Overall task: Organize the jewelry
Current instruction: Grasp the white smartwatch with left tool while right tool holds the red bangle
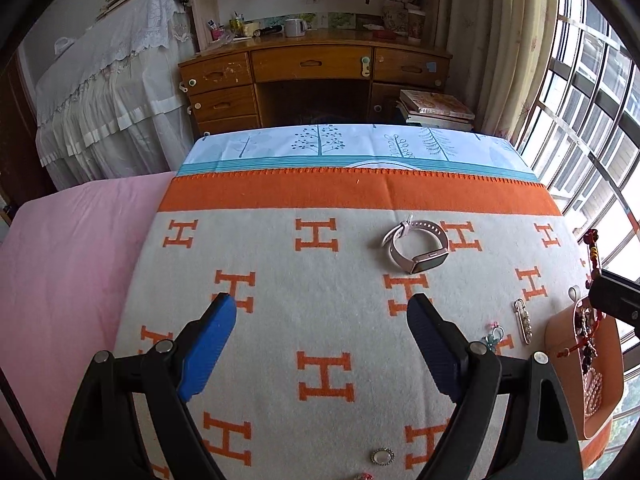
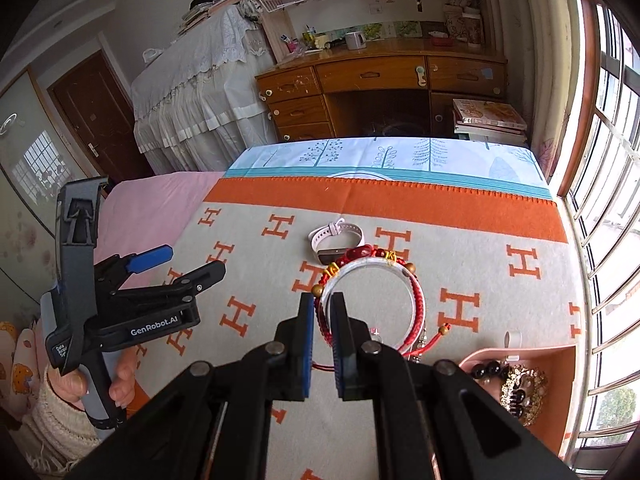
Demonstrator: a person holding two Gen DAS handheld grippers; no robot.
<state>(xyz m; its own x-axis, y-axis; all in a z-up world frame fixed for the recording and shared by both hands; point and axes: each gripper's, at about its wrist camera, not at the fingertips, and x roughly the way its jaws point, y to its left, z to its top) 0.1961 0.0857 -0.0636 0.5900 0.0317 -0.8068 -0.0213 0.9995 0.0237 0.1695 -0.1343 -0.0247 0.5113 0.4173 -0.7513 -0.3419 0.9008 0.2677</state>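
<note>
Behind the bed stands a wooden desk with drawers (image 1: 312,64), a white lace-draped piece of furniture to its left and a barred window on the right. Over the bed lies a cream blanket patterned with orange H letters and an orange border (image 1: 280,320), with a pale blue sheet printed with trees (image 1: 340,144) beyond it and a pink sheet (image 1: 72,248) to the left. On the blanket a pale pink smartwatch with a rubber strap (image 1: 414,246) lies on its side, well ahead of the left gripper (image 1: 320,308), whose blue-padded jaws stand wide apart with nothing between them. The right gripper (image 2: 321,306) has its jaws drawn close on a clear glassy bangle bundled with red braided cord bracelets and wooden beads (image 2: 372,276), lifted clear of the blanket and seen in front of the watch. Just right of it sits a peach-coloured open tray (image 2: 560,356) holding dark beads, a gold filigree piece and, in the left wrist view, a string of pearls. Near the tray on the blanket lie a silver safety-pin brooch with pearls (image 1: 523,322) and a small butterfly-shaped charm (image 1: 493,336); a round white brooch rimmed with sparkling stones (image 1: 383,457) lies nearer the left gripper's base. A hand in a knitted cream sleeve (image 2: 100,384) grips the left tool's handle.
</note>
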